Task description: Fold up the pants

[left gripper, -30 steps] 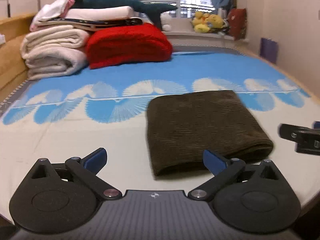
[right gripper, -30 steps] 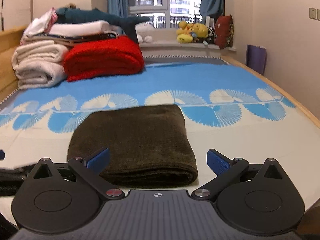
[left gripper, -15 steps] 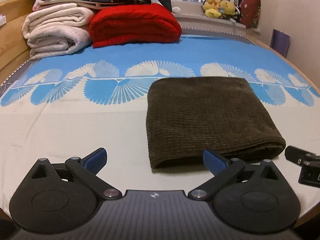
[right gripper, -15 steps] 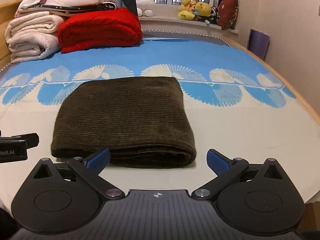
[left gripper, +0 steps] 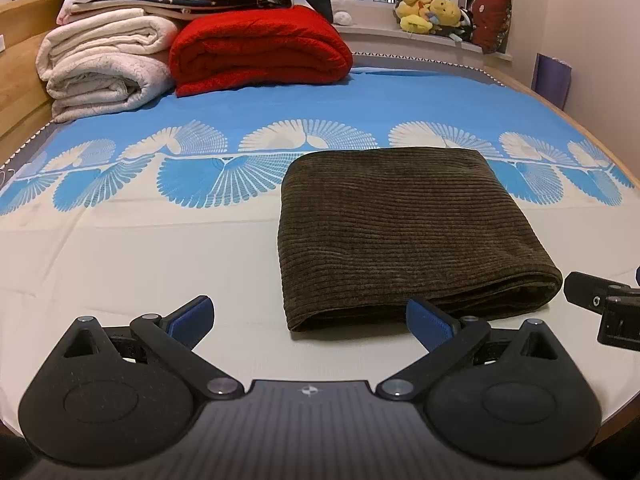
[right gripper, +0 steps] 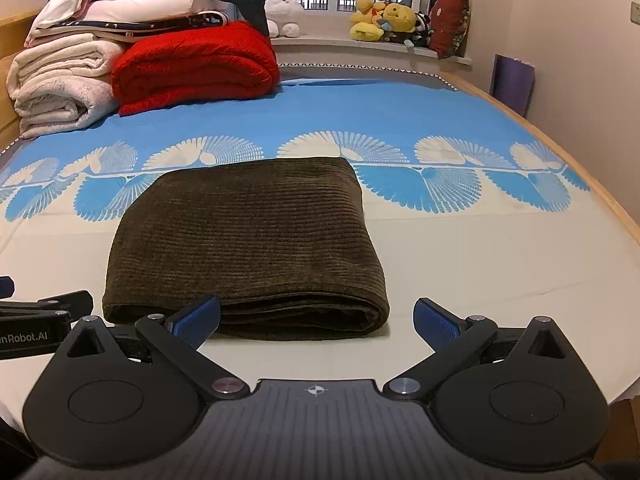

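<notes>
One folded pants (left gripper: 408, 232) bundle on the bed (left gripper: 140, 248); two hand-held grippers (left gripper: 310, 318) (right gripper: 316, 320) gape wide, seemingly clear of it.

Pants: dark olive-brown corduroy pants (left gripper: 404, 232) are lying folded into a thick rectangle on the blue-and-cream fan-patterned bedsheet (left gripper: 120, 240).
Left gripper: the black left gripper with blue pads (left gripper: 310, 320) is hovering with jaws spread wide, holding nothing.
Right gripper: the black right gripper's tip (left gripper: 592, 300) is showing just beside the pants' near right corner.
Background: a folded red fleece blanket (left gripper: 260, 48) is sitting beside stacked cream blankets (left gripper: 104, 68).
</notes>
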### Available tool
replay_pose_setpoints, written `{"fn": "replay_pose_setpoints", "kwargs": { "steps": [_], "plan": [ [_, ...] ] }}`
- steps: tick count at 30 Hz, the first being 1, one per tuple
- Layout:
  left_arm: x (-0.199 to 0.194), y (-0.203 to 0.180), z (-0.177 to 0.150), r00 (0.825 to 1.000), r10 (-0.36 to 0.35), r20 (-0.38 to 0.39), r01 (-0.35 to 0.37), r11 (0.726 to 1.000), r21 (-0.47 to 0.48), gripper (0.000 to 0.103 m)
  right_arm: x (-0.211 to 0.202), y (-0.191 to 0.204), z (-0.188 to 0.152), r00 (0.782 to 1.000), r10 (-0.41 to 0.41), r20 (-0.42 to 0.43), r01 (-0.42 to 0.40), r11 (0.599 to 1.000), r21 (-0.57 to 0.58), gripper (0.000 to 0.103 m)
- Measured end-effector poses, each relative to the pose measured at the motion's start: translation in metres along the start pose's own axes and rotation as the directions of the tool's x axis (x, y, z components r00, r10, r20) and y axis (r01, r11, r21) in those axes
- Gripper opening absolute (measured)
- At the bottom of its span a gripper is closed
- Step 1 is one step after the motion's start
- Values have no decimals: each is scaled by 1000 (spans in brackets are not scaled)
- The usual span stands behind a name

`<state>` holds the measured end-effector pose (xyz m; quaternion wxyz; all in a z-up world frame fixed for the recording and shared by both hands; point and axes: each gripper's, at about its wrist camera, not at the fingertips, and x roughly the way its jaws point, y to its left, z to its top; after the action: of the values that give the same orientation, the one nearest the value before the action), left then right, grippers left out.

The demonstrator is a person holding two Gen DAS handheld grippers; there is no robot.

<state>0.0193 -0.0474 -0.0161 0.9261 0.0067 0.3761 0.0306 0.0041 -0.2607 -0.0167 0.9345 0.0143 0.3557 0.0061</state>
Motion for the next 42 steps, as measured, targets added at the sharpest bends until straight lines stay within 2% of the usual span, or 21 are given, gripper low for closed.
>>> {"fn": "replay_pose_setpoints", "kwargs": {
  "steps": [42],
  "plan": [
    [1,1,-2,1000,-21,2,21,1000,19,102,0,1,0,1000,6,2,-6,1000,-12,102]
  ]
}}
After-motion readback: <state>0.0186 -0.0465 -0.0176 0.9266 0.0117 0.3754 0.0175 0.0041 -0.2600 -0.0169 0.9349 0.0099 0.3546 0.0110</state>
